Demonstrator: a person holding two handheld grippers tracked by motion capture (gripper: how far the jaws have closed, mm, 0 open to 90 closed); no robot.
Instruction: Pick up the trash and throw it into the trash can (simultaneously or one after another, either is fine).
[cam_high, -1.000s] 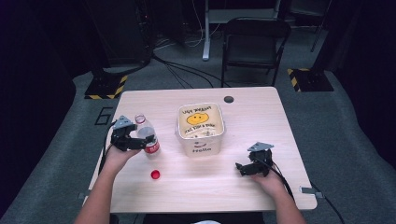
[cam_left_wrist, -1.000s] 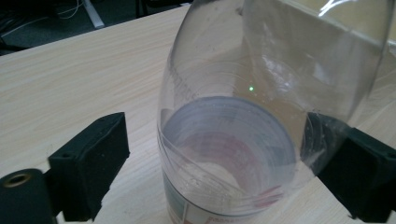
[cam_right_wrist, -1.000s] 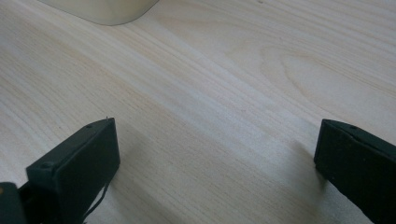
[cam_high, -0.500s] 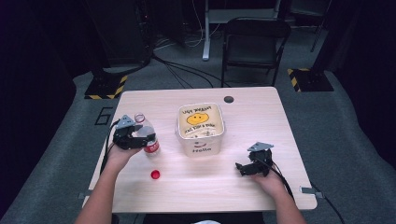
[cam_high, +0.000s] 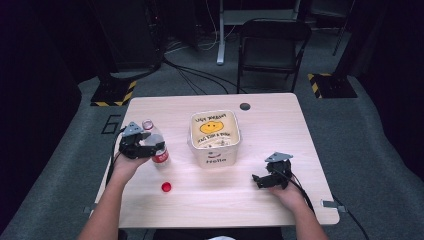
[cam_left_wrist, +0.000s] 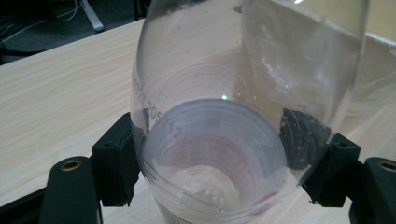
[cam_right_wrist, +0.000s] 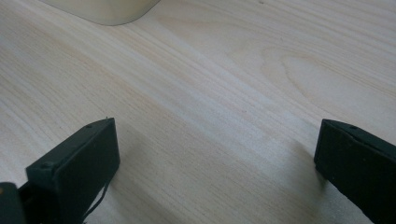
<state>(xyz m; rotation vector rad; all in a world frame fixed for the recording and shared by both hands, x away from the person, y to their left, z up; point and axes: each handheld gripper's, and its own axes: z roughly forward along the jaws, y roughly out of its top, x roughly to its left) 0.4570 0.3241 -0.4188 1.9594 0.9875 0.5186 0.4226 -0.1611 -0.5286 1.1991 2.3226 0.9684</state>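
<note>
Since a second ago, little has shifted on the table (cam_high: 260, 200); the left gripper (cam_high: 150, 146) has just been closing its jaws, and they now clasp the clear bottle (cam_high: 156, 145) at the table's left side. That bottle stands upright, long axis vertical, open neck pointing up, just left of the cream tub (cam_high: 215, 137). Its red cap (cam_high: 166, 187) lies nearer. At the near right, the right gripper (cam_high: 259, 180) rests with jaws spread wide, holding nothing.

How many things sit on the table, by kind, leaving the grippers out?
Bottle: 1
Red cap: 1
Tub: 1
Total: 3
</note>
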